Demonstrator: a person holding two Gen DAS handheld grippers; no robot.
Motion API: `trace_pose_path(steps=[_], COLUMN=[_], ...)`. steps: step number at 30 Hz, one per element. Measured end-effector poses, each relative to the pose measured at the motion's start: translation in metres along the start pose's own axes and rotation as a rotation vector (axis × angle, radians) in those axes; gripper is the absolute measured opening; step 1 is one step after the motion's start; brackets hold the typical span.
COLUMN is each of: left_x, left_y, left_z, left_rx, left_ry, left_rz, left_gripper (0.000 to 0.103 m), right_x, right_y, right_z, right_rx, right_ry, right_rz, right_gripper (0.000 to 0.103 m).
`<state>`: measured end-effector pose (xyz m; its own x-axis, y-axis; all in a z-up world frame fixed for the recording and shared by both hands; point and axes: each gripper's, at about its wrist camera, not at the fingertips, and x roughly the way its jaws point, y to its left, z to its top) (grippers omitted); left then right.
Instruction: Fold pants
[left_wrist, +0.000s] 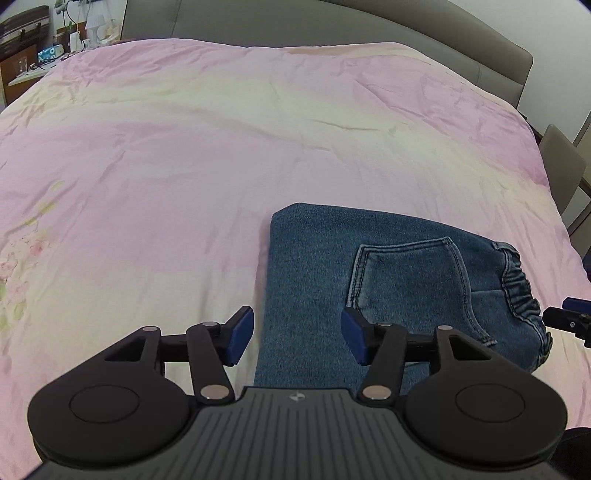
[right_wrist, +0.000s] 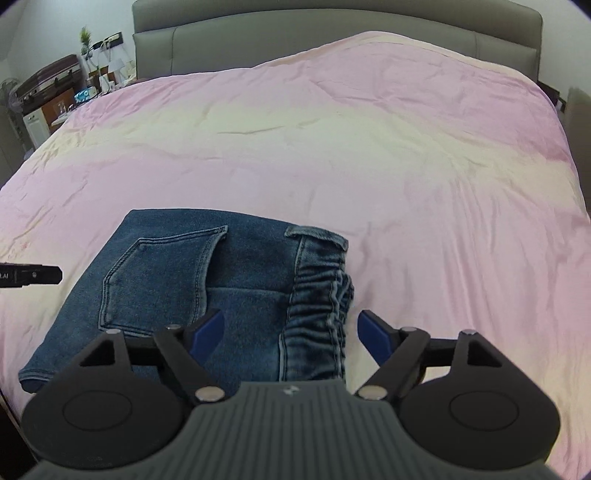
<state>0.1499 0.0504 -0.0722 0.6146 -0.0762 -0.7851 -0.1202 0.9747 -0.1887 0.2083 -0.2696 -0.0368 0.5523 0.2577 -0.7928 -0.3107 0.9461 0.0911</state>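
Folded blue denim pants (right_wrist: 207, 288) lie flat near the front edge of a pink-covered bed (right_wrist: 332, 147). Above them, left gripper (left_wrist: 297, 338) and right gripper (right_wrist: 290, 332) hover with jaws apart, holding nothing.

Each gripper, left (left_wrist: 297, 338) and right (right_wrist: 290, 332), shows black linkage arms, silver pivot screws, blue fingertip pads and a ribbed grey body at the frame's bottom.

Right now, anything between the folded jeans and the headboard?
Nothing: only bare pink quilt runs from the folded blue denim jeans to the grey padded headboard. Both wrist views show it, the right wrist most clearly.
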Motion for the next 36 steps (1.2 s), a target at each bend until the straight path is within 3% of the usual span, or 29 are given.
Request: trace_pose_path(steps=[10, 18, 22, 25, 31, 33, 36], left_x=[-0.016, 0.014, 0.041, 0.058, 0.092, 0.1, 0.1], left_y=[0.007, 0.04, 0.05, 0.058, 0.071, 0.073, 0.071], left_z=[-0.025, -0.02, -0.012, -0.01, -0.003, -0.004, -0.004], left_rx=[-0.024, -0.242, -0.31, -0.354, -0.427, -0.436, -0.431], left_ry=[0.023, 0.098, 0.167, 0.202, 0.262, 0.266, 0.264], left_rz=[-0.04, -0.157, -0.211, -0.202, -0.266, -0.283, -0.296], left_gripper=[0.077, 0.081, 0.082, 0.082, 0.078, 0.064, 0.055], right_x=[-0.012, 0.018, 0.045, 0.059, 0.081, 0.083, 0.079], right_y=[-0.043, -0.077, -0.084, -0.089, -0.1, -0.099, -0.096], right_z=[-0.061, -0.08, -0.08, -0.082, -0.088, -0.088, -0.084], right_rx=[0.427, 0.704, 0.776, 0.808, 0.883, 0.873, 0.827], right_ry=[0.068, 0.16, 0.192, 0.205, 0.225, 0.225, 0.219], right_rz=[0.078, 0.173, 0.253, 0.293, 0.395, 0.398, 0.393], right_gripper=[0.082, 0.086, 0.087, 0.087, 0.076, 0.072, 0.064])
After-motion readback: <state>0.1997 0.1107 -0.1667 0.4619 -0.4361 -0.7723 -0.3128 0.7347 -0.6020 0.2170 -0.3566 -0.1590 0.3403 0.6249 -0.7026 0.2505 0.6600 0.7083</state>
